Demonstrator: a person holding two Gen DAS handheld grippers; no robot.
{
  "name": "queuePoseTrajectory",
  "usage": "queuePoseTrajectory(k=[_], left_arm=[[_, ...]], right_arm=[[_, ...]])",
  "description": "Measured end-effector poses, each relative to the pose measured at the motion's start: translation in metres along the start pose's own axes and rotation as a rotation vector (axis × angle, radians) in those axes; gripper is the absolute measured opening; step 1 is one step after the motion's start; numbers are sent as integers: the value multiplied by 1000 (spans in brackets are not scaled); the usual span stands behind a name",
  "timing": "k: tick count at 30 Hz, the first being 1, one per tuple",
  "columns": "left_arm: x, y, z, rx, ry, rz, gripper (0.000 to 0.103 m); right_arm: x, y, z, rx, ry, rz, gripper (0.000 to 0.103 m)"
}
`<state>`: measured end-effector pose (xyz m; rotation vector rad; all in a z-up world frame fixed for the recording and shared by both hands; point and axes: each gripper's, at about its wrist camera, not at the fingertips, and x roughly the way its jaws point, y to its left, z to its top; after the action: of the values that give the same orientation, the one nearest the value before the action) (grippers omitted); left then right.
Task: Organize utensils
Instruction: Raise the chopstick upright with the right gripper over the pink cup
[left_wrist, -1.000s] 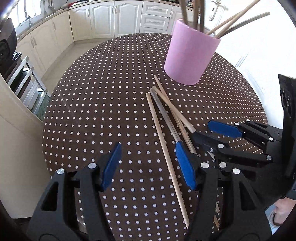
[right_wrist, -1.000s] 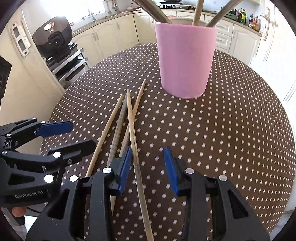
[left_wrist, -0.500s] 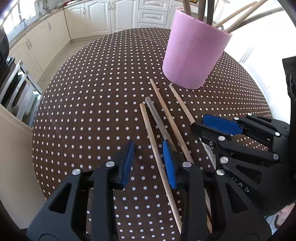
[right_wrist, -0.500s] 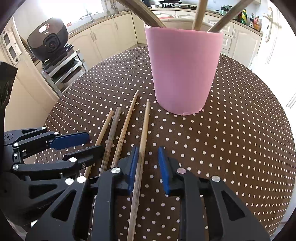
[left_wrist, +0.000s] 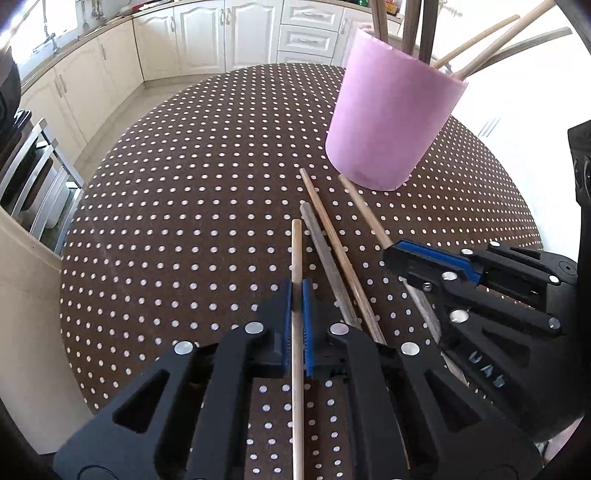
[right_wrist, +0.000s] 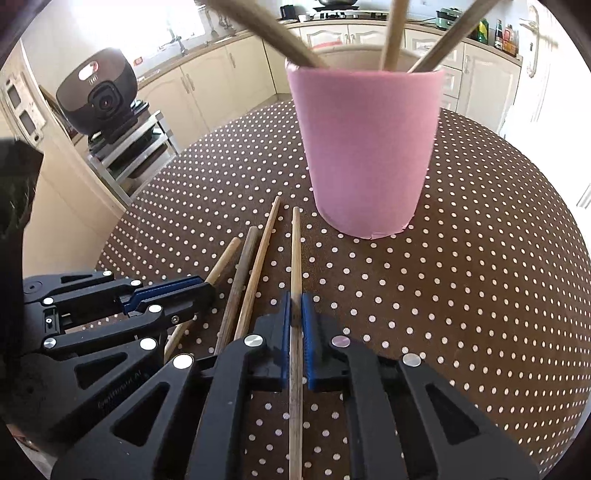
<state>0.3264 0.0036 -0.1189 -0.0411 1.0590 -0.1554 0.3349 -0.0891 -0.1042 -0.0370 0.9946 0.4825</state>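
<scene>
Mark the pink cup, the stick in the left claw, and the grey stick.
pink cup (left_wrist: 391, 122), left wrist view, front wall.
light stick (left_wrist: 296, 251), left wrist view, shaft ahead of the pads.
grey stick (left_wrist: 320, 243), left wrist view, mid shaft.

A round counter (left_wrist: 184, 221) wore a brown cloth with white dots. Cream cupboards (left_wrist: 207, 33) lined the far wall past its far edge. Bright light came through a window (right_wrist: 147, 26). The floor (left_wrist: 122, 114) was pale.
</scene>
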Motion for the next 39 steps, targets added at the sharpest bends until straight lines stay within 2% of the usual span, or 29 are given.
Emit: queuePoseTrajectory(k=[4, 8, 19, 25, 39], left_arm=[[-23, 6, -7, -2, -40, -15, 6], [-59, 6, -10, 10, -119, -32, 6], [-160, -9, -31, 49, -396, -61, 6], [-182, -21, -41, 82, -514, -68, 6], [-200, -33, -33, 77, -624, -91, 6]], right_arm=[[-16, -1, -4, 10, -32, 26, 5], [-42, 4, -8, -3, -91, 46, 5], [-129, 18, -19, -29, -318, 66, 5], [-154, 22, -24, -41, -396, 50, 5], [-193, 0, -30, -13, -586, 17, 5]])
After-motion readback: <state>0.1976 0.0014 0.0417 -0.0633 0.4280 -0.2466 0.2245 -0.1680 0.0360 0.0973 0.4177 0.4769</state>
